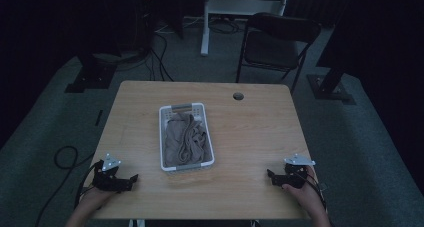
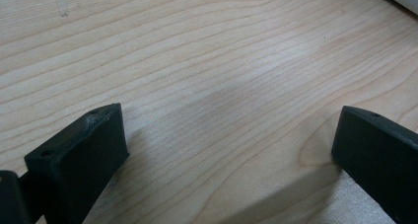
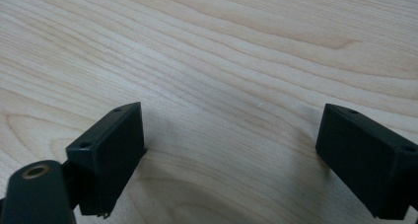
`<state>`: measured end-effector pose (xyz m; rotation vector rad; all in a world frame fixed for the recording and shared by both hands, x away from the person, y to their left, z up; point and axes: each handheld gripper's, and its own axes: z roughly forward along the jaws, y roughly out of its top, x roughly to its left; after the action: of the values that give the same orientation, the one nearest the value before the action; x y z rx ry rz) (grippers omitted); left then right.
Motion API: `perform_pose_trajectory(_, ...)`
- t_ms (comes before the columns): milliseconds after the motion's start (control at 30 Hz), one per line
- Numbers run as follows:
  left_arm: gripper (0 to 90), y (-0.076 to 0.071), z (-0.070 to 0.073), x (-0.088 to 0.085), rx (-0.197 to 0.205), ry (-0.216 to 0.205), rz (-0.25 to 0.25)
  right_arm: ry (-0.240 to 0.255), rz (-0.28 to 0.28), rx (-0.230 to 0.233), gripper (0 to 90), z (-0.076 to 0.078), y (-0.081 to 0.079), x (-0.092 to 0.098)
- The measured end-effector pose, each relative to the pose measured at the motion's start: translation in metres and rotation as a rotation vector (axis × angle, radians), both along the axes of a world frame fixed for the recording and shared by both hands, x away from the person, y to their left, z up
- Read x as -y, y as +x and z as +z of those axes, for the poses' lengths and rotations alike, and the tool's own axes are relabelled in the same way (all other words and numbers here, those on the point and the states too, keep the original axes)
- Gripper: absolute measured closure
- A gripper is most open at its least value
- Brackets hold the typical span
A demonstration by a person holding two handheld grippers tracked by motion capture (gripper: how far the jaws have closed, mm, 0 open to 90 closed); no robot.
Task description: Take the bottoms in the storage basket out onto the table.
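Your left tongs [image 1: 131, 179] and right tongs [image 1: 270, 175], both released and empty, flank the cloth-filled basket [image 1: 162, 137] lying lengthwise away from you, roughly midway between them on the tabletop [image 1: 250, 137].

Wood, plastic and cloth

The table [image 1: 250, 137] is pale, smooth, matt wood grain; the white basket [image 1: 163, 137] looks plastic, its grey-brown cloth [image 1: 185, 139] soft and crumpled.

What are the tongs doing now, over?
Left tongs open, empty, at table's near edge. Right tongs likewise. Cloth bunched in white basket, untouched. Nothing between.
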<state>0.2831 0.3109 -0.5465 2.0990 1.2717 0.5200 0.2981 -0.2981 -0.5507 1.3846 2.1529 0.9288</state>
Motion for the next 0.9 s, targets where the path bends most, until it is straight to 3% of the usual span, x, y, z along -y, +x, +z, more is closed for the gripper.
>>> perform_pose_trajectory(567, 0.7, -0.0001, -0.0001, 0.0004, 0.0, 0.0, 0.004, -0.001, 0.006, 0.001, 10.9, 0.0, -0.0001, -0.0001)
perform_pose_trajectory(900, 0.7, -0.0001, -0.0001, 0.0004, 0.0, -0.001, 0.005, 0.016, -0.075, 0.001, 11.3, 0.0019, 0.005, -0.0037)
